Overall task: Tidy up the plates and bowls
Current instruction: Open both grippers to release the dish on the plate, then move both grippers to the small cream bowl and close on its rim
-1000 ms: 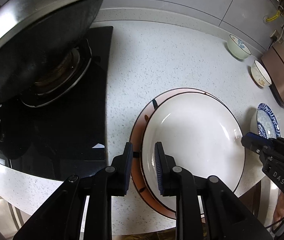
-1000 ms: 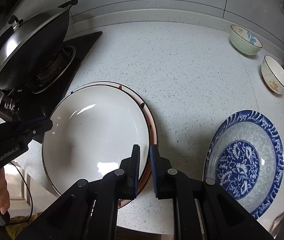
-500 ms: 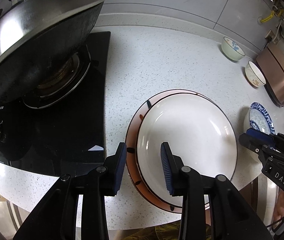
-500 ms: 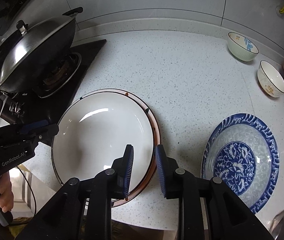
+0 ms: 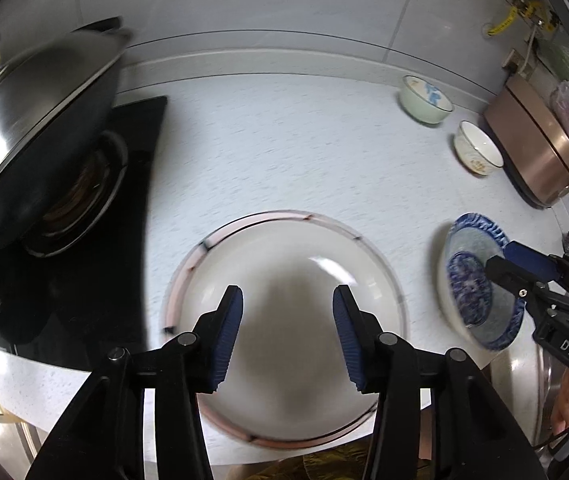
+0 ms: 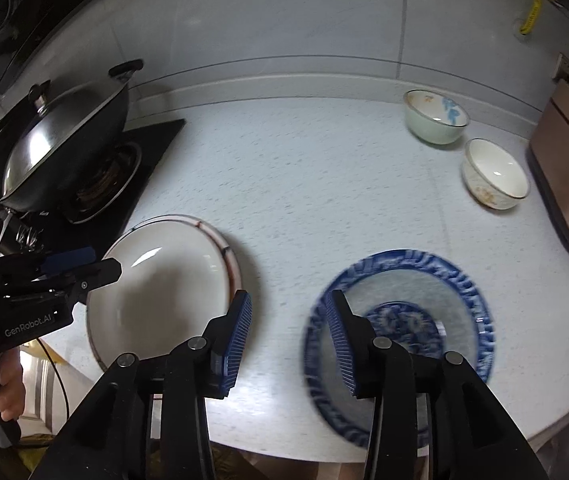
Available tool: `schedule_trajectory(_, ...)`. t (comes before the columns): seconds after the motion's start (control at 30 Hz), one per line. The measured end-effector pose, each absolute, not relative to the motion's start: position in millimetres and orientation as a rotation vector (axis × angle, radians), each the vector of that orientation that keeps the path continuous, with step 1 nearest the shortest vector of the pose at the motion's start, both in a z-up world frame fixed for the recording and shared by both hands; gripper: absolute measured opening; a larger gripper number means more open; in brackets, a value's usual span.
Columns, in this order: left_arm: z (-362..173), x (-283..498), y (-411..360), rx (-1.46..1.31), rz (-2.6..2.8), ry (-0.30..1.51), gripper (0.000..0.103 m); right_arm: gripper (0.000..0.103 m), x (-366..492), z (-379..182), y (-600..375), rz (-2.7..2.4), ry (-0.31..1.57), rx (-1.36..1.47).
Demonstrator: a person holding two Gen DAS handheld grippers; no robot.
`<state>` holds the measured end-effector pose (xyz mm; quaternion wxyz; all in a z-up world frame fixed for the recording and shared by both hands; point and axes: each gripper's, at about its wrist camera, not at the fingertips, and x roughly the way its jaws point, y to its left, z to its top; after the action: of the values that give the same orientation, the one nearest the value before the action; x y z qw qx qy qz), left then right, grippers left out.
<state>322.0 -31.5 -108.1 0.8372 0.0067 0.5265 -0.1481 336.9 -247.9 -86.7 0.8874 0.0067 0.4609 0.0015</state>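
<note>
Speckled countertop point(image 6: 324, 184) beside stove point(image 6: 96, 216) — both fingers point(image 5: 230, 320) point(image 6: 240, 328) just opening, empty.

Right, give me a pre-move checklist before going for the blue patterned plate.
1. White plate released, seated on the pink-rimmed plate: ok.
2. Left hand-held gripper empty: ok; its jaws have just been opening, nothing pressed between them.
3. Right hand-held gripper empty: ok; its jaws have just been opening, nothing gripped.
4. Blue patterned plate lying flat, nothing on it: ok.
5. Bare counter between the stack and the blue plate: ok.
6. Two bowls standing apart from the plates, near the back: ok.
</note>
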Motion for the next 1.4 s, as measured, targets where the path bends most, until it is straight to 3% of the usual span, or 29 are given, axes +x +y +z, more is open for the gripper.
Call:
schedule_trajectory(0.13,-103.0,329.3,-63.4,0.018,-0.343,1.115,0.047,0.042,328.7,-75.2,-293.0,-0.053,0.944,0.026)
schedule_trajectory(0.5,-94.6,375.4,-166.8,-0.016,-0.394,1.158,0.048,0.044,339.7,-54.7,-419.7,-0.158,0.944,0.032)
schedule_trajectory(0.87,-98.3,453.6,-276.7,-0.138,-0.453,1.231,0.048,0.044,430.4,-63.4,-510.2,-0.122,0.986,0.011)
schedule_trajectory(1.4,-171.7,528.3,-376.0,-0.161,-0.415,1.382,0.047,0.044,515.6,-127.2,-565.5,-0.059,1.103,-0.001)
